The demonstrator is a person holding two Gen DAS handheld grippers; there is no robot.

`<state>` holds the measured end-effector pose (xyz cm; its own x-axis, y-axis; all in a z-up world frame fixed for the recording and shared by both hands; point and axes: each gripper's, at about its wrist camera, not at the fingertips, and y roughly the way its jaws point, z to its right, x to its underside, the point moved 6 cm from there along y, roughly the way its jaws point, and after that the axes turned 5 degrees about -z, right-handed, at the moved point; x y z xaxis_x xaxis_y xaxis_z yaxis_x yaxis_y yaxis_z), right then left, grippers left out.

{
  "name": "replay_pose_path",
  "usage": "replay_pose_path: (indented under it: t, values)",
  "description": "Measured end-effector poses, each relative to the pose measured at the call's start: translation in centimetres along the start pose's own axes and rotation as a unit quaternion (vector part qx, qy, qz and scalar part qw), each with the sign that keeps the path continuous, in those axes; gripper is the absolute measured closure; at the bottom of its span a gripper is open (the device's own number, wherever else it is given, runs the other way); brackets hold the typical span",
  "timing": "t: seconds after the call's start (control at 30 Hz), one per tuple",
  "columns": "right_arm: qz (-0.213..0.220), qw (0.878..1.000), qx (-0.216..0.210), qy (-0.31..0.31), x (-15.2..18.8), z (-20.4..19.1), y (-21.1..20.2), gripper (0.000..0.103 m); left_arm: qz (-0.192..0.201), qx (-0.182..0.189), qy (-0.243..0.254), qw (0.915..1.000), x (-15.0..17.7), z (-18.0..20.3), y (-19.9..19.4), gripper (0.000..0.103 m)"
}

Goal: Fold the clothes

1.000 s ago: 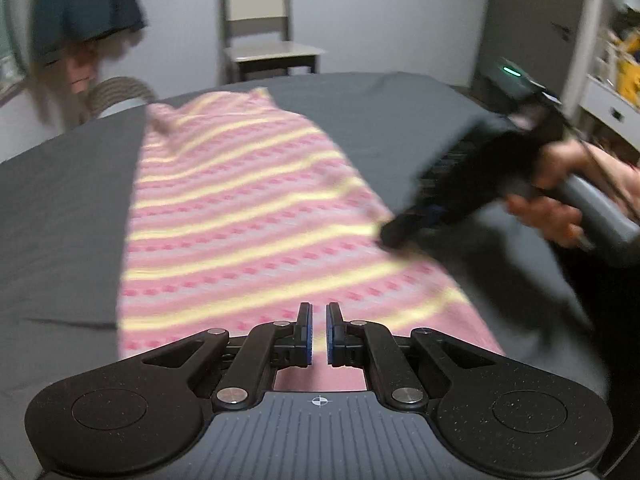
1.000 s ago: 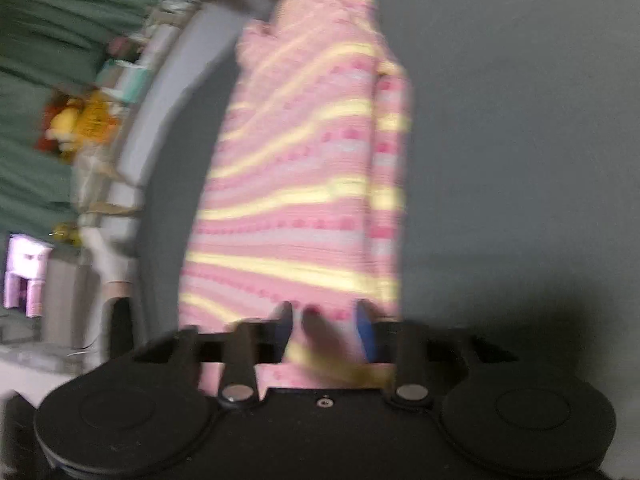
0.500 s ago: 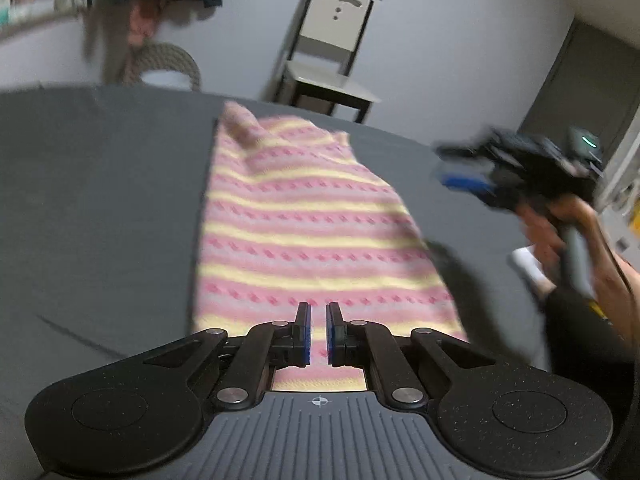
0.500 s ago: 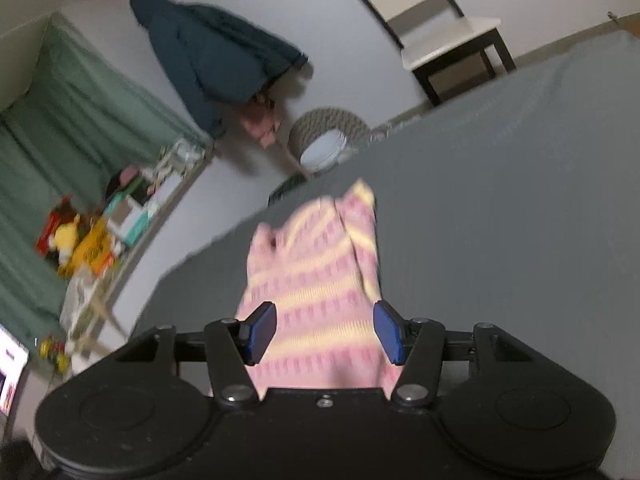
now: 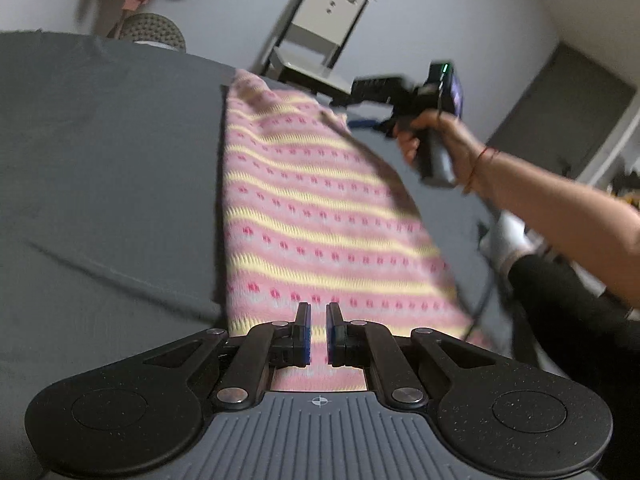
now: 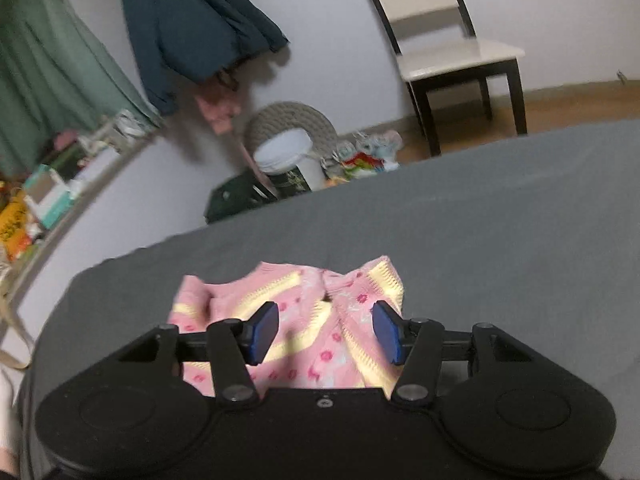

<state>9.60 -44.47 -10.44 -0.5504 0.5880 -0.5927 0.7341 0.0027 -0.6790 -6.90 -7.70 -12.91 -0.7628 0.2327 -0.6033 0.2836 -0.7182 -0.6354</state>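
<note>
1. Left wrist cam: low at the near end of the sweater, looking along its length toward the far wall and chair.
2. Right wrist cam: close over the sweater's far end, facing the same wall.
3. Both views share the sweater, grey sheet, and chair.

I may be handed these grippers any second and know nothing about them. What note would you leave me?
Left gripper: fingers nearly shut with a narrow gap, low over the near hem of the pink-and-yellow striped knitted sweater; a grip is not clear.
Right gripper: open, empty, above the sweater's far end.
Sweater lies lengthwise on the grey bedsheet, sides seemingly folded in.
Left: fold it end to end.
</note>
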Motion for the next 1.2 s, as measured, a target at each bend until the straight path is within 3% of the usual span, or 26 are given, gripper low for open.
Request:
replay_pose_path:
  t: [0.13, 0.2, 0.27, 0.4, 0.53, 0.57, 0.63, 0.7, 0.8, 0.83, 0.87, 0.9, 0.97, 1.1, 1.2]
  values:
    - [-0.013, 1.000, -0.007, -0.011, -0.2, -1.3, 2.2, 0.062, 0.008, -0.001, -0.006, 1.0000, -0.1, -0.5, -1.0, 0.098]
    - [-0.020, 0.999, 0.013, -0.037, -0.1, -2.4, 2.6, 0.071, 0.010, -0.010, -0.005, 0.9999, 0.0, -0.7, -1.3, 0.098]
    - [-0.027, 0.997, 0.036, -0.067, 0.1, -3.4, 3.0, 0.094, 0.010, -0.018, -0.006, 0.9998, 0.1, -0.9, -1.5, 0.098]
    - [0.000, 0.995, 0.048, -0.091, 0.1, -4.8, 1.6, 0.094, 0.021, -0.018, -0.012, 0.9995, -0.3, -0.7, -2.1, 0.098]
    - [0.119, 0.986, 0.062, -0.096, 0.5, -4.7, -2.3, 0.095, 0.037, -0.014, -0.012, 0.9992, -0.6, -0.5, -2.5, 0.098]
    - [0.114, 0.988, 0.063, -0.083, 0.7, -3.9, -2.3, 0.095, 0.038, -0.014, -0.014, 0.9991, -0.6, -0.6, -2.5, 0.098]
    - [0.064, 0.995, 0.066, -0.041, 1.3, -1.9, -0.6, 0.094, 0.031, -0.015, -0.015, 0.9993, -0.4, -0.8, -2.1, 0.098]
    - [0.061, 0.996, 0.061, -0.026, 1.1, -1.5, -0.2, 0.091, 0.023, -0.020, -0.016, 0.9994, -0.2, -0.9, -1.9, 0.098]
    - [0.057, 0.997, 0.054, -0.003, 0.9, -0.9, 0.5, 0.073, 0.021, -0.020, -0.015, 0.9995, -0.1, -1.0, -1.8, 0.098]
    - [0.055, 0.997, 0.052, 0.005, 0.8, -0.7, 0.7, 0.059, 0.020, -0.021, -0.015, 0.9995, -0.1, -1.1, -1.8, 0.098]
    - [0.055, 0.997, 0.050, 0.008, 0.7, -0.6, 0.9, 0.052, 0.018, -0.021, -0.014, 0.9995, -0.1, -1.1, -1.6, 0.098]
    - [0.060, 0.997, 0.054, -0.016, 0.3, -1.2, 0.8, 0.052, 0.016, -0.022, -0.014, 0.9995, -0.1, -1.1, -1.4, 0.098]
    - [0.068, 0.993, 0.076, -0.064, -0.6, -2.4, 1.0, 0.051, 0.013, -0.023, -0.013, 0.9996, 0.0, -1.1, -1.2, 0.098]
    - [0.035, 0.989, 0.095, -0.104, -1.8, -3.5, 2.8, 0.052, 0.006, -0.022, -0.011, 0.9997, 0.2, -1.1, -0.8, 0.098]
    - [0.013, 0.987, 0.101, -0.125, -1.7, -4.0, 4.0, 0.078, 0.002, -0.025, -0.009, 0.9996, 0.4, -1.0, -0.8, 0.098]
